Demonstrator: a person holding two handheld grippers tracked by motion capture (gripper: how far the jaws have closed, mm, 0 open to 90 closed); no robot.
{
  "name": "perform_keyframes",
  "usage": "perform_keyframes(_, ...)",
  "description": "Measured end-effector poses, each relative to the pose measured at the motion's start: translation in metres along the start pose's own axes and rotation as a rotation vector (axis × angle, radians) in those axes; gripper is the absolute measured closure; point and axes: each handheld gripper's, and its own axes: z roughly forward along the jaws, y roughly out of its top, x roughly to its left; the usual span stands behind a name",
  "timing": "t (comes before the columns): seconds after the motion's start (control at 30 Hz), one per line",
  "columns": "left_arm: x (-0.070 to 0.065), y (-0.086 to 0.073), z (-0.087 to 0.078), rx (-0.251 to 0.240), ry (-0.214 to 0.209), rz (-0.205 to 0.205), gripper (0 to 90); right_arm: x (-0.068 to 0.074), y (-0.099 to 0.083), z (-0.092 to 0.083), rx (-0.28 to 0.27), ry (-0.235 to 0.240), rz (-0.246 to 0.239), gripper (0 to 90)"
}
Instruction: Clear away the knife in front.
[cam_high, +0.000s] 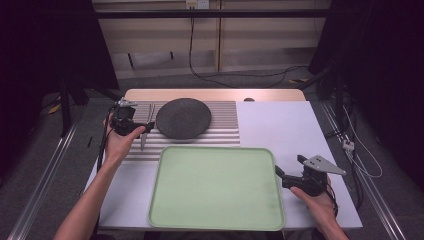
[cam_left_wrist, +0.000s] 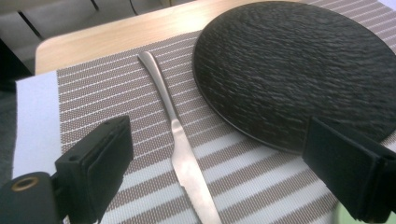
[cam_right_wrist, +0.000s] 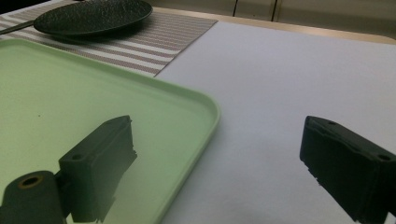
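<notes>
Left gripper view: my open left tongs (cam_left_wrist: 219, 172) straddle the knife (cam_left_wrist: 184, 154); I should descend squarely, pinching its flat handle. Right tongs (cam_right_wrist: 215, 172) idle open.

knife (cam_left_wrist: 182, 140) – open mat left | dark plate (cam_left_wrist: 299, 70) crowds right | tray (cam_high: 215, 187) near

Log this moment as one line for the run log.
left gripper open over knife | right gripper open at tray edge

Grey floor (cam_high: 60, 150), black cables (cam_high: 240, 75), pale back wall (cam_high: 260, 40).
</notes>
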Motion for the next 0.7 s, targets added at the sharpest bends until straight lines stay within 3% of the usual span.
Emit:
perform_keyframes(0.07,0.003,0.002,0.006,0.014,0.021,-0.004,9.4,0.0,0.0,0.0,-0.001,0.001,-0.001,10.3)
perform_keyframes(0.3,0.014,0.003,0.031,0.07,0.028,-0.031,13.4,0.001,0.0,0.001,0.003,0.008,-0.001,10.0)
perform_keyframes(0.33,0.016,0.004,0.034,0.073,0.047,-0.038,14.0,0.001,0.0,0.002,0.004,0.008,-0.003,10.0)
perform_keyframes(0.4,0.018,0.005,0.037,0.063,0.057,-0.044,17.8,0.002,0.001,0.002,0.005,0.009,-0.006,10.0)
perform_keyframes(0.5,0.022,0.01,0.042,0.09,0.058,-0.038,20.1,0.002,0.0,0.002,0.007,0.005,-0.009,10.0)
perform_keyframes(0.7,0.026,0.017,0.059,0.136,0.106,-0.051,29.8,0.001,0.0,0.005,0.015,0.014,-0.009,10.0)
